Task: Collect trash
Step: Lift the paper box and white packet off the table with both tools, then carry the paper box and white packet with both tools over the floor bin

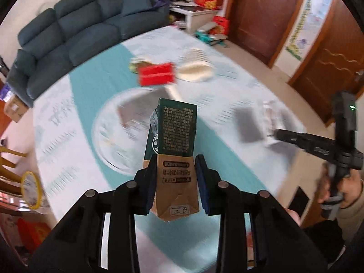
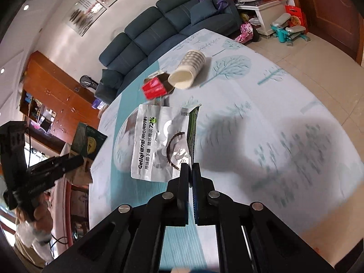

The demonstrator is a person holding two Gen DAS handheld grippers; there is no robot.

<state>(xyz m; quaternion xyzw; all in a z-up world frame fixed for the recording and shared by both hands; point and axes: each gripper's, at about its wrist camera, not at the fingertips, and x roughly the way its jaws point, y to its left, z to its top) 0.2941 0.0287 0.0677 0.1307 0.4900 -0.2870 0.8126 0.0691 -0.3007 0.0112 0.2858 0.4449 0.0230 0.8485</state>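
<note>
Above table (image 2: 250,86) — two tools, each gripping one: carton (image 1: 173,136), pouch (image 2: 159,143).

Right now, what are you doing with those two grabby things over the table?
A person is collecting trash with a gripper in each hand. The left gripper is clamped on a green and brown carton, held above the table. The right gripper pinches a silver coconut snack pouch. A paper cup lying on its side and a red box are still on the table.
</note>
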